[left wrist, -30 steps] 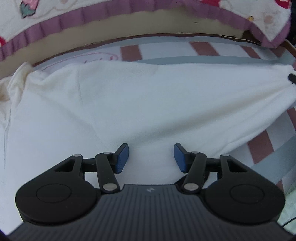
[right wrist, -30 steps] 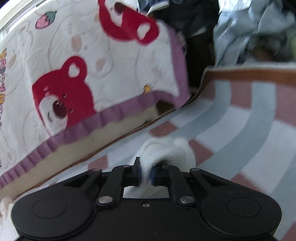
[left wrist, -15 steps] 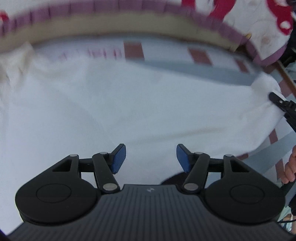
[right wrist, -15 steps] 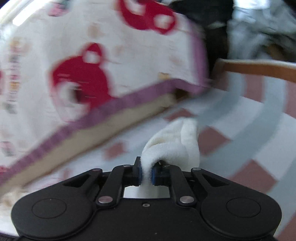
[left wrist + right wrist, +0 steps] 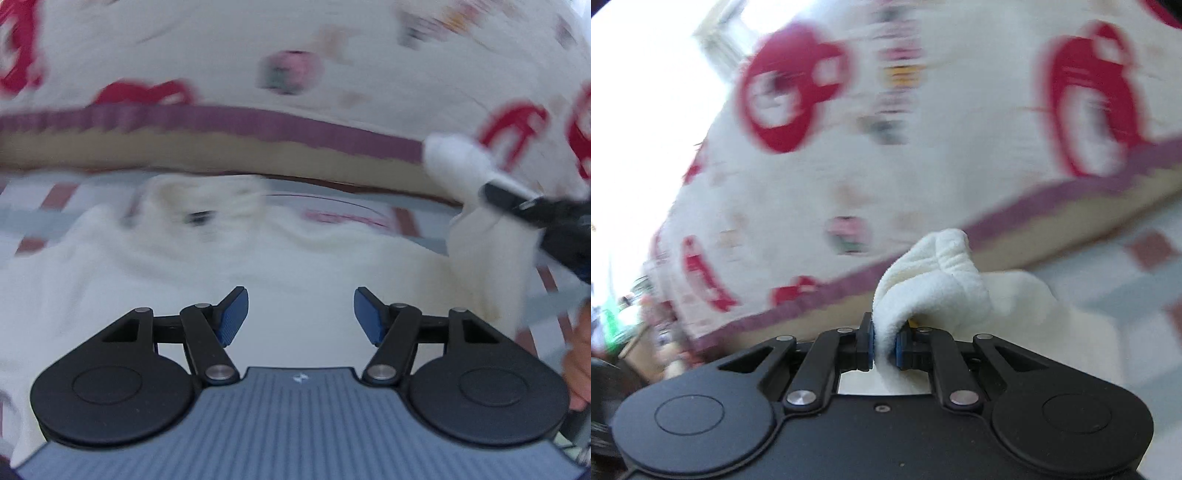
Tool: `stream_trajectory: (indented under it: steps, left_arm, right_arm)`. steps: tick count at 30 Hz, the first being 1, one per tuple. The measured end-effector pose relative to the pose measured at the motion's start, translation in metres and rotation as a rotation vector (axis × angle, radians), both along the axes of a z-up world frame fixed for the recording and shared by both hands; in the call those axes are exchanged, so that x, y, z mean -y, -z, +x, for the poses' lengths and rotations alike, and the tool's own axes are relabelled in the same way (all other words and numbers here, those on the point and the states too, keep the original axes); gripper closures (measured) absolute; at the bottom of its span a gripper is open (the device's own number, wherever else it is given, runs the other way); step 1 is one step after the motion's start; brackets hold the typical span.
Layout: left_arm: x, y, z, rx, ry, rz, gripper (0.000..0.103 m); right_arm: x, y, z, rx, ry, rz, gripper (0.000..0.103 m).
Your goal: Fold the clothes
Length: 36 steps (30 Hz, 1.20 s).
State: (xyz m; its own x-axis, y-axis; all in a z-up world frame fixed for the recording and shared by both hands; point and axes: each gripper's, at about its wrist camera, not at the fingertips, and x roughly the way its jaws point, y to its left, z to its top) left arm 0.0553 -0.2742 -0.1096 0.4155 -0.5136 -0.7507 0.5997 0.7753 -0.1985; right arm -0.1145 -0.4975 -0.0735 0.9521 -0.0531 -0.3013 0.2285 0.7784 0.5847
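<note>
Left tongs [image 5: 301,314] angled down over a cream garment [image 5: 184,288] that fills the lower half of the left wrist view, blue pads [image 5: 232,317] released and well apart, nothing between them, jaws hanging above the cloth with no clear contact. Right tongs [image 5: 884,347] pointing nearly level, clenched on a bunched corner of the same cream garment [image 5: 934,269], fabric puffing up beyond the pads in the centre of the right wrist view and trailing off to the lower right. From the left wrist view, right tongs [image 5: 491,192] at the right edge with the lifted corner raised above the rest, a hand [image 5: 578,365] at the lower right. Striped bedsheet [image 5: 44,218] bare at the left edge and past the garment's far edge. Bear-print blanket [image 5: 295,33] with purple trim across the top, blurred, closing off the far side.
</note>
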Motion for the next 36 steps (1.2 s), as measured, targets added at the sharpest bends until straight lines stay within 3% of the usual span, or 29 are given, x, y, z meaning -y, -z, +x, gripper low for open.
stream_trajectory:
  steps: [4, 6, 9, 12, 17, 19, 20, 22, 23, 27, 33, 36]
  left_arm:
    - [-0.055, 0.011, 0.053, -0.049, -0.159, -0.042, 0.042]
    - [-0.077, 0.019, 0.077, -0.077, -0.237, -0.077, 0.043]
    - [-0.097, 0.039, 0.104, -0.128, -0.293, -0.15, 0.042]
    - [-0.113, 0.065, 0.106, -0.152, -0.308, -0.185, 0.043]
    - [-0.12, 0.119, 0.106, -0.429, -0.356, -0.288, 0.041]
    - [-0.113, 0.124, 0.104, -0.467, -0.315, -0.312, 0.041]
    - [-0.107, 0.123, 0.1, -0.447, -0.301, -0.293, 0.04]
    - [-0.098, 0.119, 0.095, -0.389, -0.27, -0.238, 0.039]
    - [-0.095, 0.117, 0.093, -0.365, -0.256, -0.215, 0.039]
    - [-0.088, 0.114, 0.089, -0.321, -0.233, -0.179, 0.039]
    - [-0.088, 0.105, 0.085, -0.274, -0.175, -0.199, 0.039]
    - [-0.075, 0.098, 0.08, -0.242, -0.09, -0.192, 0.037]
  right_arm:
    - [-0.063, -0.014, 0.054, 0.019, -0.127, -0.067, 0.09]
    - [-0.093, -0.008, 0.079, -0.025, -0.172, -0.101, 0.09]
    - [-0.127, 0.02, 0.107, -0.17, -0.223, -0.108, 0.09]
    - [-0.139, 0.057, 0.122, -0.329, -0.321, -0.013, 0.089]
    - [-0.129, 0.095, 0.13, -0.389, -0.339, 0.112, 0.087]
    - [-0.114, 0.089, 0.119, -0.373, -0.311, 0.17, 0.083]
    - [-0.103, 0.082, 0.11, -0.36, -0.283, 0.198, 0.079]
    - [-0.075, 0.061, 0.083, -0.296, -0.196, 0.21, 0.053]
    - [-0.061, 0.052, 0.069, -0.275, -0.153, 0.194, 0.05]
    - [-0.035, 0.043, 0.008, -0.343, -0.07, 0.036, 0.05]
    - [-0.036, 0.065, -0.06, -0.521, 0.075, -0.171, 0.05]
    - [-0.024, 0.062, -0.066, -0.505, 0.092, -0.178, 0.062]
